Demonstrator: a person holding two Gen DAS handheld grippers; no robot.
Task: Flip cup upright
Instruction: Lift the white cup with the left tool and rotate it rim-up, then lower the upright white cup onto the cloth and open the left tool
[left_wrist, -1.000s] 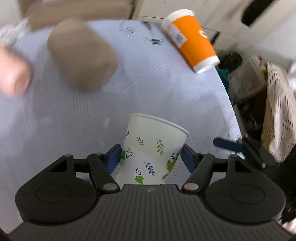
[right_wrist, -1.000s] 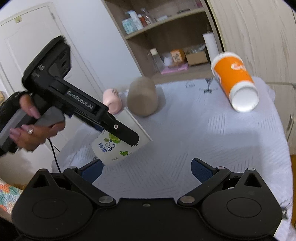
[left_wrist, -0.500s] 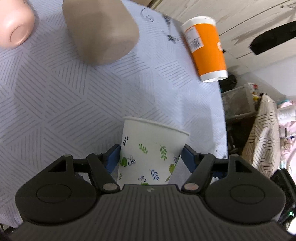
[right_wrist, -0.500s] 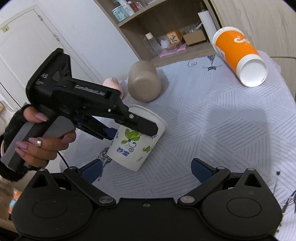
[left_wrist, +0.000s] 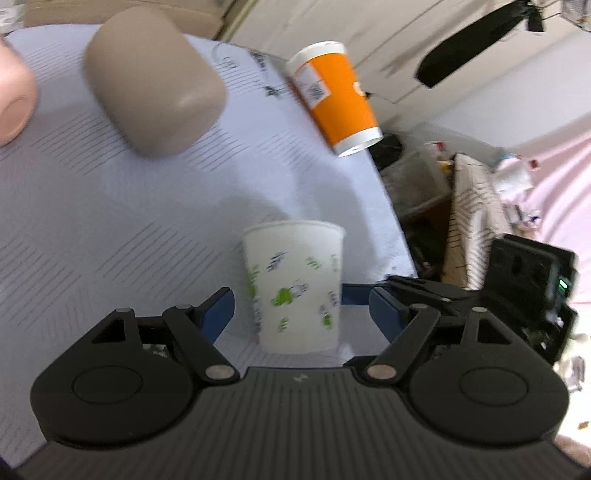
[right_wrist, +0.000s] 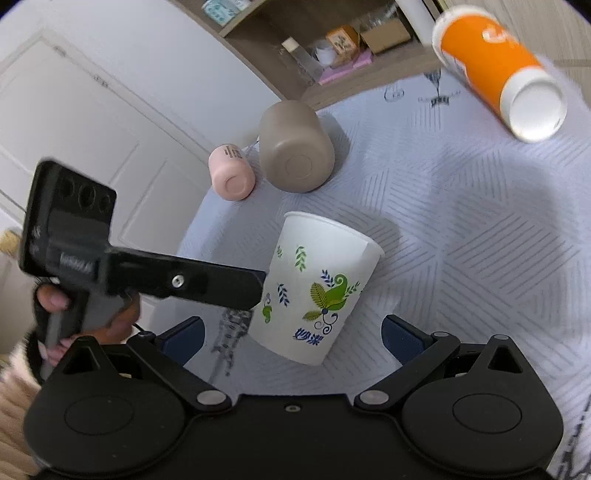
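Now the left gripper (left_wrist: 299, 306) has its fingers apart on either side of the leaf-printed paper cup (left_wrist: 295, 288), touching neither wall. It reaches in level from the table's left edge. The right gripper (right_wrist: 291, 332) is also spread, holding nothing. The cup stands mouth-up near the tablecloth's (right_wrist: 461, 229) front edge.

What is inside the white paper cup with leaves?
Neither view shows it. The white paper cup stands mouth up on the tablecloth, but both cameras see only its rim and outer wall; the interior is hidden.

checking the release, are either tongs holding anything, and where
Nothing is held: the white leaf-print cup stands between the open left tongs untouched; the right tongs are open.
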